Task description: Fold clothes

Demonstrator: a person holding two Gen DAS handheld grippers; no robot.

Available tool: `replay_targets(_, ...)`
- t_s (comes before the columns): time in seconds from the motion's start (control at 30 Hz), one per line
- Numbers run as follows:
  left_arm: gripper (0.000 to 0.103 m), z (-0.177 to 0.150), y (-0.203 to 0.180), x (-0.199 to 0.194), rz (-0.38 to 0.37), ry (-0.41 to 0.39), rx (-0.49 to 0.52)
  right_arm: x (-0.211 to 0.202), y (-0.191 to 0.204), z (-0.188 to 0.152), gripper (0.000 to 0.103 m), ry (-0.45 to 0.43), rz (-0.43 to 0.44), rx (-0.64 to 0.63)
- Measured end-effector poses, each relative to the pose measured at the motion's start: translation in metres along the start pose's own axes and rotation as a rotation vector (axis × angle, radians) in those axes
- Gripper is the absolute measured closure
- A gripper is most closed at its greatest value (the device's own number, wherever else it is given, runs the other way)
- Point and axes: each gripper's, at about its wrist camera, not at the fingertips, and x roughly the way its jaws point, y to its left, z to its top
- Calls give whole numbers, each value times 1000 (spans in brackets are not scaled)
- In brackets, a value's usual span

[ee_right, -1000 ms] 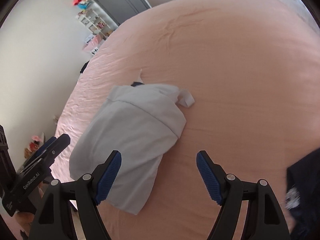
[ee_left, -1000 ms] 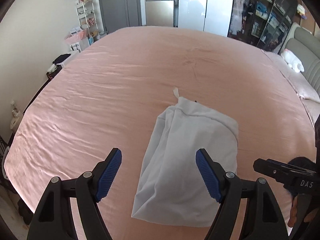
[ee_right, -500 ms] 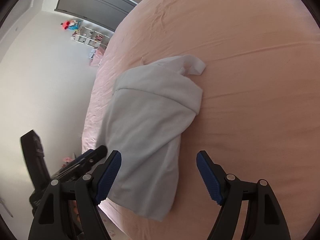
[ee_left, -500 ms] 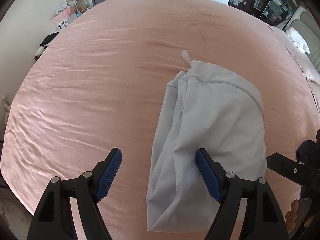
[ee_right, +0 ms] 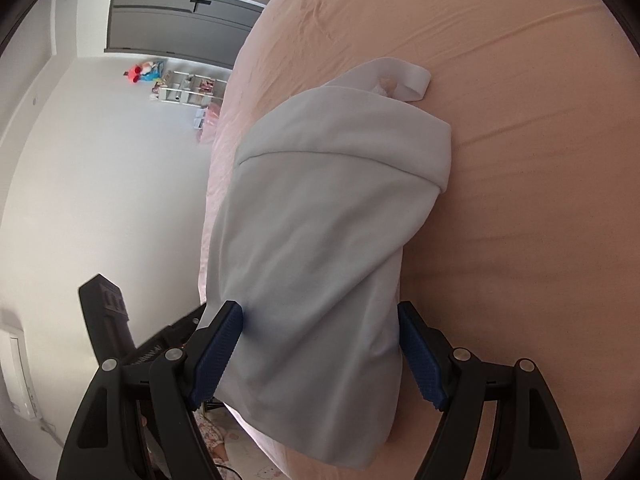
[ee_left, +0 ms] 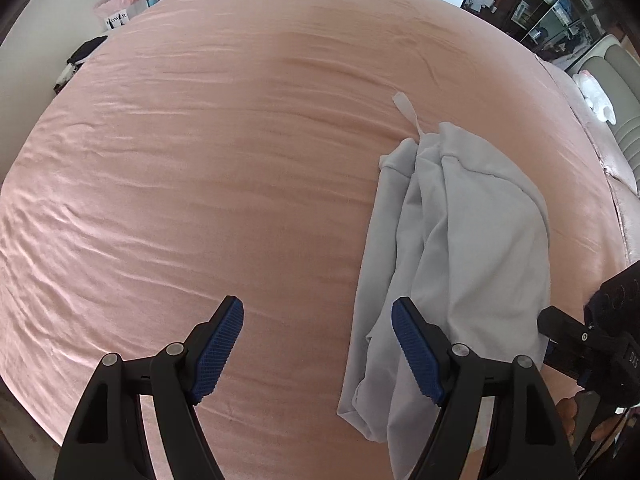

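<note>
A folded pale grey garment (ee_left: 460, 240) lies on the pink bed sheet (ee_left: 200, 160), a white strap sticking out at its far end. My left gripper (ee_left: 318, 344) is open and empty; its right finger sits at the garment's near left edge. In the right wrist view the garment (ee_right: 328, 220) fills the middle. My right gripper (ee_right: 320, 344) is open, its two blue pads on either side of the garment's near end. The right gripper's body shows in the left wrist view (ee_left: 580, 340).
The bed's near edge runs along the bottom left of the left wrist view. A padded headboard (ee_left: 624, 92) and a white plush toy (ee_left: 596, 92) stand at the right. A shelf unit (ee_right: 188, 84), grey wardrobe (ee_right: 176, 28) and white wall lie beyond the bed.
Both grippers have moved closer to the garment and lower. The right gripper has tilted and now straddles the garment's near end; the left has shifted to the garment's left side.
</note>
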Motion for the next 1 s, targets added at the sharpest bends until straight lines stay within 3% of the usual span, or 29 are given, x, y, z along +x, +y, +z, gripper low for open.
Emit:
replay_targets(0.13, 27, 0, 5, 8, -143, 2, -23, 10, -4, 5, 22, -4, 40, 37)
replay_targets(0.2, 21, 1, 7, 12, -207, 9, -43, 14, -2, 6, 19, -12, 48, 35)
replay_targets(0.33, 16, 5, 14, 13, -270, 14, -64, 19, 4, 8, 11, -24, 53, 16)
replay_targets(0.47, 9, 8, 25, 4, -353, -10, -114, 22, 8, 11, 10, -36, 45, 8)
replay_targets(0.6, 0, 11, 25, -13, -509, -33, -144, 22, 11, 16, 9, -40, 39, 7)
replay_targets(0.77, 0, 14, 1, -23, -505, -35, -63, 19, 15, 18, 9, -48, 31, -2)
replay_targets(1.0, 0, 17, -11, 16, -436, 78, -40, 12, 14, 16, 9, -45, 29, 5)
